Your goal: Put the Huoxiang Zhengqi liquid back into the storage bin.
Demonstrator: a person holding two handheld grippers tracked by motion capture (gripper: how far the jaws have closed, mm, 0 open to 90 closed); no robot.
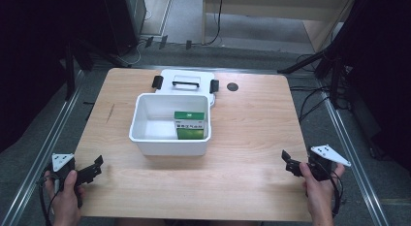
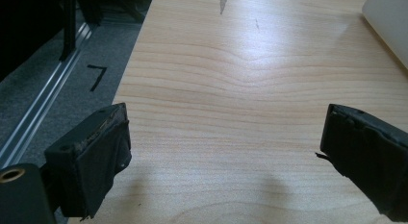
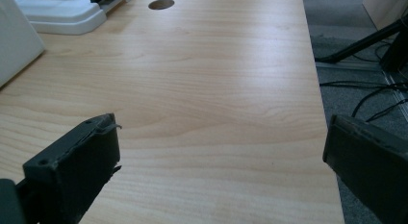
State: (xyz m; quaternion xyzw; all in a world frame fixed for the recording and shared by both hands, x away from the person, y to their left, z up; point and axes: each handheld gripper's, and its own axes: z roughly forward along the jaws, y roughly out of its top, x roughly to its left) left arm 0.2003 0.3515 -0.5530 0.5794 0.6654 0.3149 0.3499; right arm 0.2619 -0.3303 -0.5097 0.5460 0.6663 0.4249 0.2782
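Observation:
A white open box point(image 1: 145, 139) stands in the middle of the wooden table point(image 1: 252, 129), with a green and white carton point(image 1: 190, 125) lying inside at its right. Behind the box lies its white lid point(image 1: 186, 83) with a black handle and black clips. My left gripper point(image 1: 96, 166) is held near the table's front left corner, open with nothing between its jaws; in the left gripper view the gripper point(image 2: 226, 137) points over bare wood. My right gripper point(image 1: 289, 161) is held near the front right edge, also open and empty, and the same gripper point(image 3: 223, 142) faces bare wood.
A small round hole point(image 1: 232, 87) sits in the table at the back right of the lid. Black stands and cables point(image 1: 320, 97) crowd the floor to the right, and a metal rail point(image 1: 43, 153) runs along the left side. The box's corner point(image 2: 389, 27) shows at the upper right.

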